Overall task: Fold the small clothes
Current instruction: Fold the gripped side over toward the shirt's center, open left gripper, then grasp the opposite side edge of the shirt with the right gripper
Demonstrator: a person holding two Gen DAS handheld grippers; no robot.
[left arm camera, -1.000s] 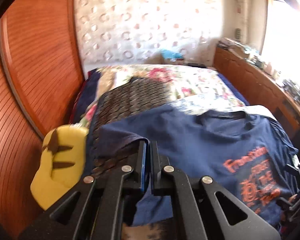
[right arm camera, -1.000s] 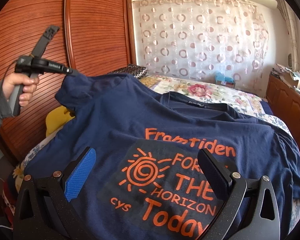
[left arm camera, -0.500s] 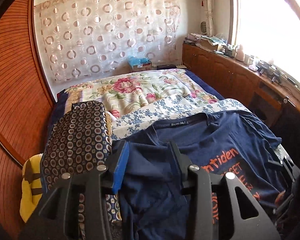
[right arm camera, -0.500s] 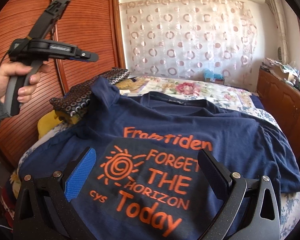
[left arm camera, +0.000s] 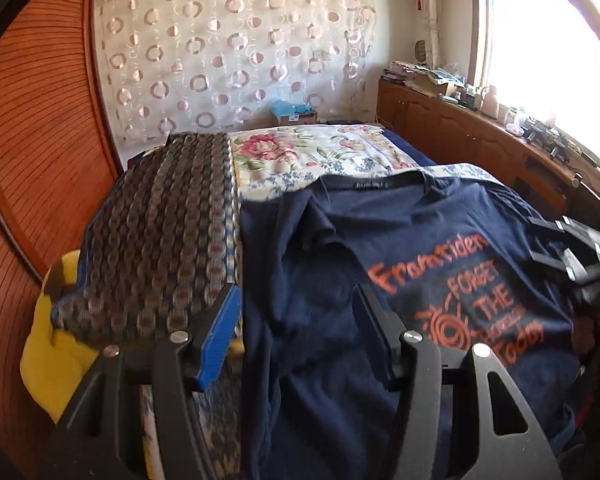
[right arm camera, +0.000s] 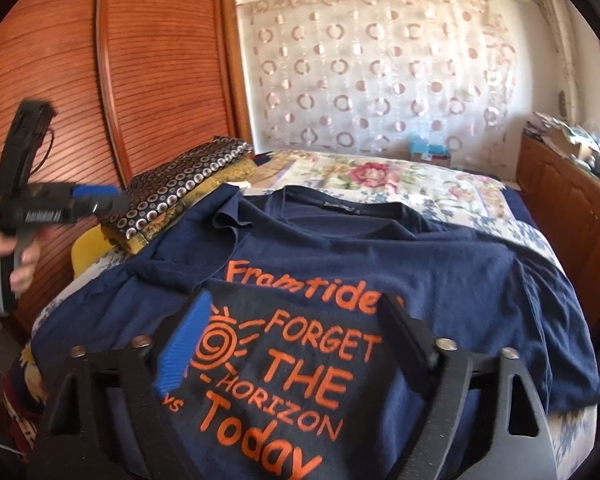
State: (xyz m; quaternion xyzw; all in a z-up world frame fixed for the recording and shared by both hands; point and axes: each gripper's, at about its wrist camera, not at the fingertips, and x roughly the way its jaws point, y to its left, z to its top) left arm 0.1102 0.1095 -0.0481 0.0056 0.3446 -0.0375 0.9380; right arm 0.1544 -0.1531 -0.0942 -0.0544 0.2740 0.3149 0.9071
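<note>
As two grippers hover, one navy T-shirt [right arm camera: 440, 272], one patterned bundle [left arm camera: 164, 232]

The left gripper [left arm camera: 296, 328], which a second ago was pinching the navy T-shirt's [right arm camera: 440, 276] sleeve [right arm camera: 228, 220] and holding it up in the air, has let go and its jaws are opening, with nothing pressed between them. The sleeve is now lying folded inward over the shirt's shoulder, just beside the patterned pillow [right arm camera: 184, 188]. The hand [right arm camera: 4, 256] carrying that gripper is drawing back and down toward the wardrobe side. The right gripper [right arm camera: 288, 344], fully spread before, is closing its jaws above the orange print, gripping no cloth.
</note>
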